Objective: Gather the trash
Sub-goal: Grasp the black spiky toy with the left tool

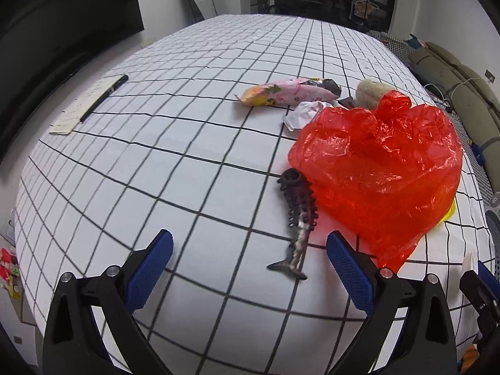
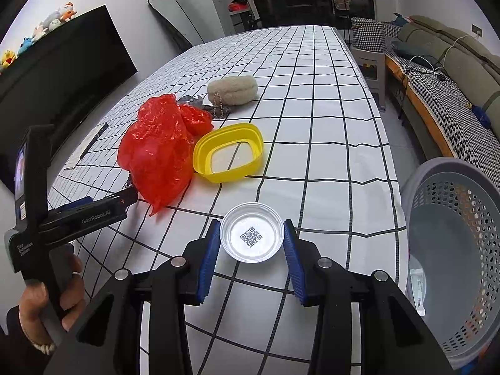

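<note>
On the table [image 2: 328, 125], covered in a white cloth with a black grid: one clear plastic lid [image 2: 251, 237] printed with a QR code, lying between the blue pads of the right gripper [image 2: 251, 239], which is closed against its rim on both sides. Just beyond it, a yellow ring-shaped container [image 2: 228, 153], touching a crumpled red plastic bag [image 1: 379, 168]. At the bag's near edge, a dark fish-skeleton toy [image 1: 298, 218], lying ahead of the left gripper [image 1: 250, 243], whose jaws stand wide apart with nothing between them. Behind the bag, a crumpled white paper [image 1: 304, 114], a pink snack wrapper [image 1: 287, 93] and a beige fuzzy pouch [image 2: 232, 89]. Towards the far left edge, a black pen [image 1: 104, 97] resting on a paper sheet [image 1: 73, 112]. Beside the table on the right, a grey perforated basket [image 2: 453, 243].
</note>
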Action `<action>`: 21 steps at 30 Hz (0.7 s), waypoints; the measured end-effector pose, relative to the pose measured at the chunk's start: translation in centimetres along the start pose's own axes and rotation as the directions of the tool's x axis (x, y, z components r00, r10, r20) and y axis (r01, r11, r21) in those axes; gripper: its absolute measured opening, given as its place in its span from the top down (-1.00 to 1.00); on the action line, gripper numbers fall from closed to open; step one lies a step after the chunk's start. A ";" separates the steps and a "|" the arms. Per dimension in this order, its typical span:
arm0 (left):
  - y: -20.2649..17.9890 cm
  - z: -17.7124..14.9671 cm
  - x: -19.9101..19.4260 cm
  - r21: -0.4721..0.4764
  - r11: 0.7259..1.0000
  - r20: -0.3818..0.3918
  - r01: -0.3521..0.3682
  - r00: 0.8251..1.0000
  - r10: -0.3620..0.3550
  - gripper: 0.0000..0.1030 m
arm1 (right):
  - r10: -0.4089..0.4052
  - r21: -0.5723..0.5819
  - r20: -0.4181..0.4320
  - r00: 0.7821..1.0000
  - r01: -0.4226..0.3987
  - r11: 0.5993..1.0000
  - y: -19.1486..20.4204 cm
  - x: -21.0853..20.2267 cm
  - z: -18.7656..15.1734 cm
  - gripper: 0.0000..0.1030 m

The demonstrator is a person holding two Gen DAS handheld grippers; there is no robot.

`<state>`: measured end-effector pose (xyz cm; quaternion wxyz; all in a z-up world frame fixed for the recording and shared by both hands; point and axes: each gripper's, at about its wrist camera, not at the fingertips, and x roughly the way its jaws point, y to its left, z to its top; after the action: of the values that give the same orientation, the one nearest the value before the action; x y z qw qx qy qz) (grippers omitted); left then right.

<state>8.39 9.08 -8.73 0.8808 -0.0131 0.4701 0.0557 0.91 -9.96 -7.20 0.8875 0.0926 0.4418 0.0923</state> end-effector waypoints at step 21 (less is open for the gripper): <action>-1.0 -1.0 -1.6 0.077 0.991 0.035 0.106 0.993 -0.109 0.62 | -0.001 0.015 -0.001 1.000 0.001 1.000 -0.3 -0.1 -0.1 0.24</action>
<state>6.79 7.90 -7.93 0.8913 -0.0044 0.4532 -0.0095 0.82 -10.27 -7.28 0.8866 0.0987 0.4431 0.0886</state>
